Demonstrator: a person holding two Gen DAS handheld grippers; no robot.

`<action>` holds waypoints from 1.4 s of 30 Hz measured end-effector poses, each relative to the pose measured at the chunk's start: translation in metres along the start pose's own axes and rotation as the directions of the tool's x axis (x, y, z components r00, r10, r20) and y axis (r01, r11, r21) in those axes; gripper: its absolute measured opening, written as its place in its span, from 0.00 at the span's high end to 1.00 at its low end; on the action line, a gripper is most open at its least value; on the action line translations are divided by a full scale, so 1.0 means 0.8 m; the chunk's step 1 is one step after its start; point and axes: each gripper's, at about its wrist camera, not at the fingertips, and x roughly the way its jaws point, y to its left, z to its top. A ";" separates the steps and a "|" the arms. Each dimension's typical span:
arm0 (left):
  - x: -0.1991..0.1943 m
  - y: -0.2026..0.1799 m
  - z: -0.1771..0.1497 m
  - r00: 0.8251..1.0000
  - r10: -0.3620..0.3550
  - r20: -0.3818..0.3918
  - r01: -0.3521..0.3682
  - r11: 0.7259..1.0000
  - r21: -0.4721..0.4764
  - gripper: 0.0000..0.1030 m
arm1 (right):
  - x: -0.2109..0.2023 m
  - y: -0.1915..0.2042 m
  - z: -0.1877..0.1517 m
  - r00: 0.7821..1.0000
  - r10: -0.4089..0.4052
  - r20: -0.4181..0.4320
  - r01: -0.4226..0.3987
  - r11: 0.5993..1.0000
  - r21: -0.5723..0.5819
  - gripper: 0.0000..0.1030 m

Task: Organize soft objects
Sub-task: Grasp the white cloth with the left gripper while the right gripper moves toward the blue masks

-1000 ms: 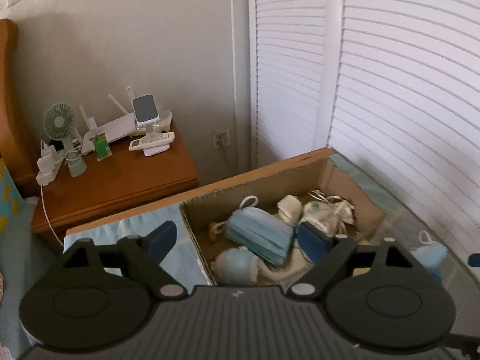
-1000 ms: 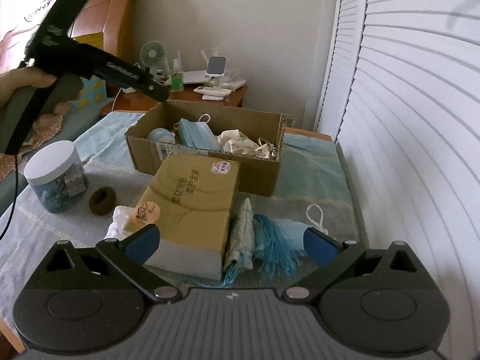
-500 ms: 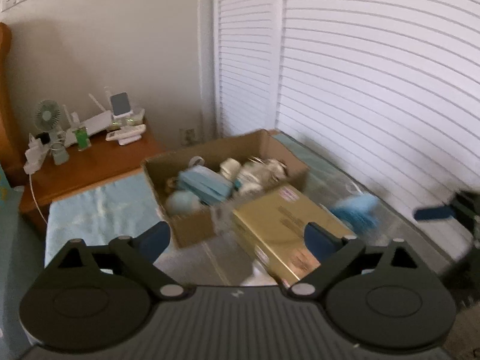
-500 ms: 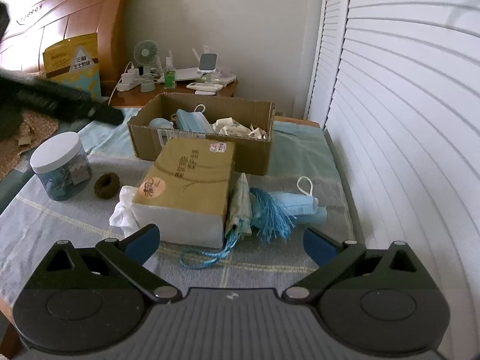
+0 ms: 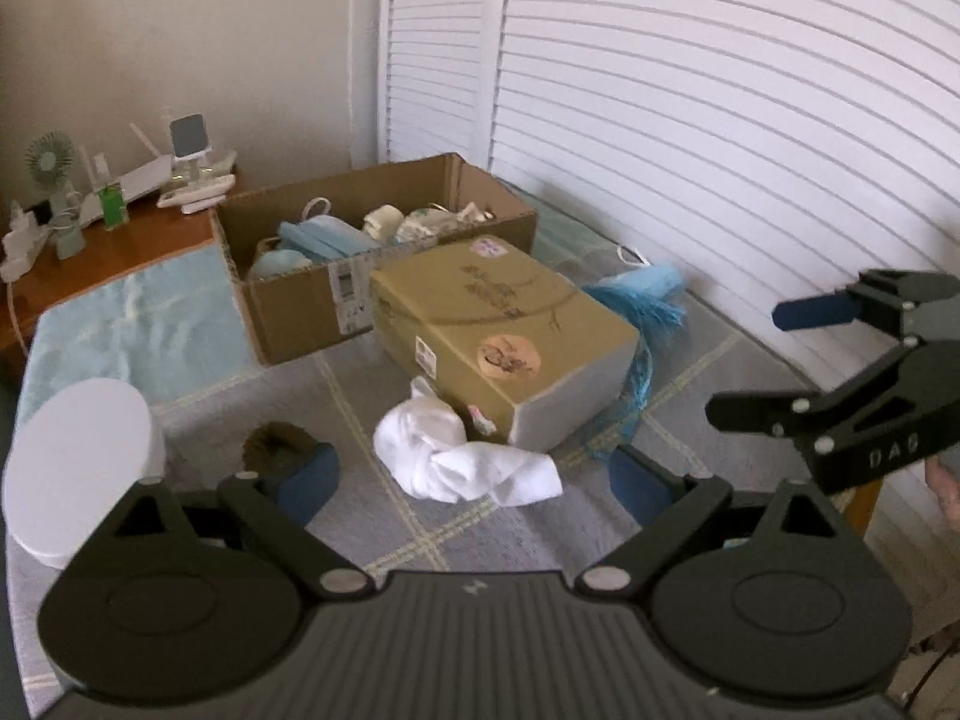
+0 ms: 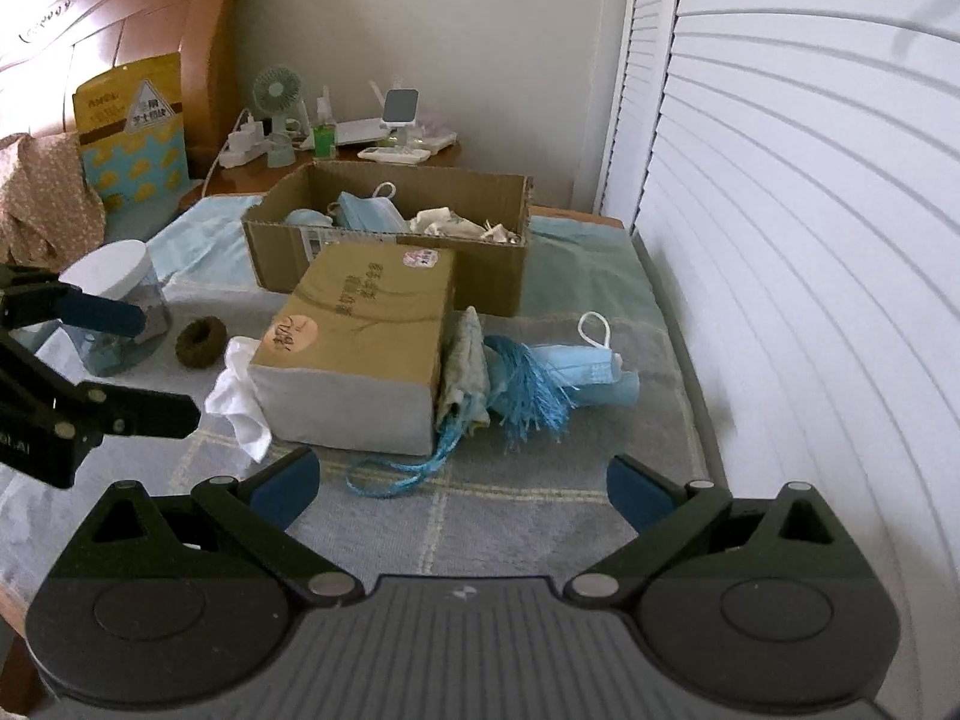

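A crumpled white cloth (image 5: 462,456) lies on the grey mat against the near corner of a closed tan box (image 5: 498,324). My left gripper (image 5: 471,480) hovers just before it, open, with nothing between its fingers. Behind stands the open cardboard box (image 5: 300,312) holding blue masks and pale cloths. My right gripper (image 6: 462,486) is open and empty, short of a blue tassel (image 6: 528,384), a blue face mask (image 6: 594,366) and a patterned cloth (image 6: 465,372) beside the tan box (image 6: 372,312). A brown scrunchie (image 6: 201,339) lies to the left.
A jar with a white lid (image 5: 78,462) stands at the mat's left. White louvred doors (image 6: 780,240) run along the right edge. A wooden nightstand (image 5: 120,246) with a fan and chargers is behind the open box, and a headboard (image 6: 90,30) stands at the far left.
My left gripper has drawn back from above the open box and sunk toward the white cloth, its jaws a little wider. The right gripper has shifted only slightly.
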 end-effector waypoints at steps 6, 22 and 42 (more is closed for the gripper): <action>0.019 0.007 -0.007 0.999 -0.005 -0.048 0.005 1.000 0.002 0.06 | 0.008 -0.006 -0.003 1.000 0.007 -0.013 -0.007 1.000 0.012 0.00; 0.063 0.004 0.002 0.993 0.043 -0.110 -0.010 0.958 0.285 0.26 | 0.048 -0.019 -0.008 0.997 0.017 -0.074 -0.014 0.999 0.041 0.00; 0.060 0.004 0.001 0.991 -0.057 -0.118 0.093 0.941 0.324 0.50 | 0.051 -0.025 -0.005 0.997 -0.005 -0.072 0.007 0.999 0.037 0.00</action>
